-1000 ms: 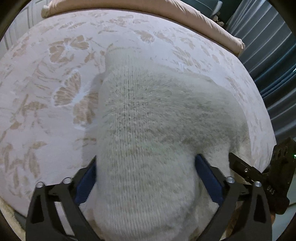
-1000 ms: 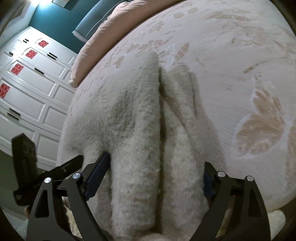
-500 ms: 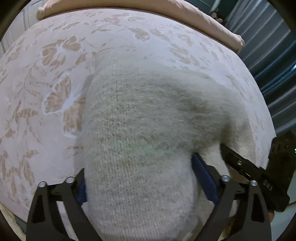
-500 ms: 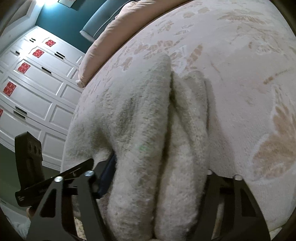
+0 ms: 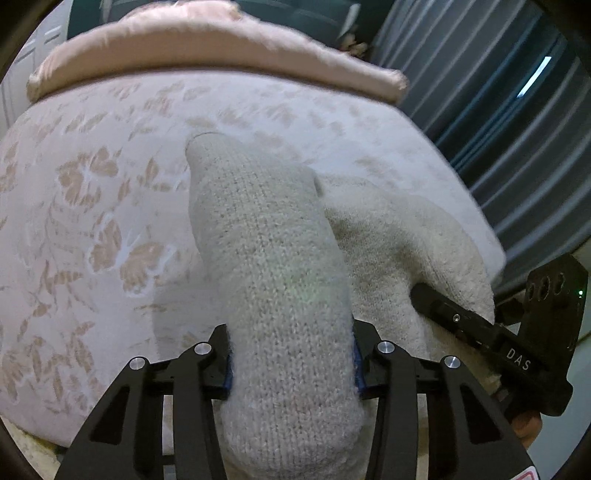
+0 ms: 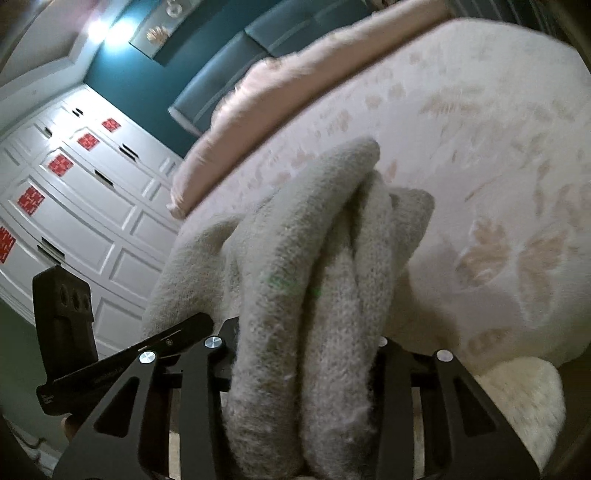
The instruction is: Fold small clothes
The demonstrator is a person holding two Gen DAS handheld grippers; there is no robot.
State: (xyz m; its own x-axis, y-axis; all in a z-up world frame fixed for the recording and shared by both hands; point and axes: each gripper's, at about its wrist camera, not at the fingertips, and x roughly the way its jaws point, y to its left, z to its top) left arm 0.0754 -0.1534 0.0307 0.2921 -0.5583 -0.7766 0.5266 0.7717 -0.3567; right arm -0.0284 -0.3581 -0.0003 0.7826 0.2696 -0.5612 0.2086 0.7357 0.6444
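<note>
one cream knit garment [image 5: 280,280] lies bunched on one floral bedspread [image 5: 92,206], near its 6 o'clock edge. two grippers present. left gripper [image 5: 290,363]: jaws closing, pads pressed on a single thick fold of the garment. right gripper [image 6: 306,354]: jaws closing on a two-ridge fold, gripped. lettering "das" reads on the right gripper body in the left wrist view. one pink bolster [image 5: 207,55] at 12 o'clock; bare bedspread open from 9 to 12.

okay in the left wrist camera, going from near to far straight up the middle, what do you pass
left gripper, its jaws closing on the knit → cream knitted garment → floral bedspread → pink pillow → dark teal headboard
</note>
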